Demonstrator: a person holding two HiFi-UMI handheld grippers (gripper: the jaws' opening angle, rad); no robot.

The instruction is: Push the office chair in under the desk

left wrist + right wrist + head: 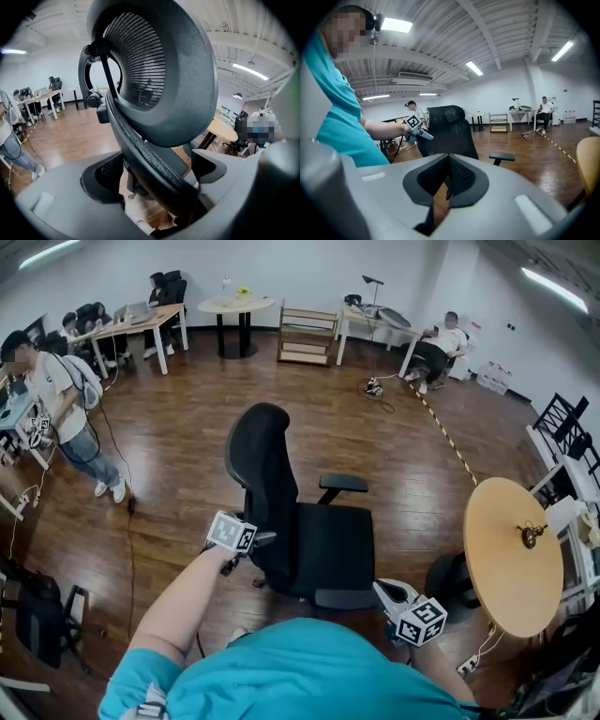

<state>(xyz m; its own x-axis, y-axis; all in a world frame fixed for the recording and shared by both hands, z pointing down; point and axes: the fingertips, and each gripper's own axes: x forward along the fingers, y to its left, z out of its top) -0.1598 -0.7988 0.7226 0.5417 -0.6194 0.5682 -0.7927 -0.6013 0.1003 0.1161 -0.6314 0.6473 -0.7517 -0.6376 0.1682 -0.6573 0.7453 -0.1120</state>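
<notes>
While the office chair stands out on the wooden floor, under no counter yet, its seat faces a round wooden counter on the person's right, near it but apart; whether that is the one meant cannot be told. The left claw is spread wide with the edge of the backrest between its jaws, leaning on one pad and clear of the other, so it hooks rather than grips. The right claw is closed on nothing, just beside the near armrest. With so loose a hold, the chair could well swivel instead of rolling, or the backrest could slip out of the open jaws. The armrests may catch the counter's rim, and the white cable on the floor by its foot could snag the wheels. No box, bin or tray is near; the round counter bears only one small brassy object.
</notes>
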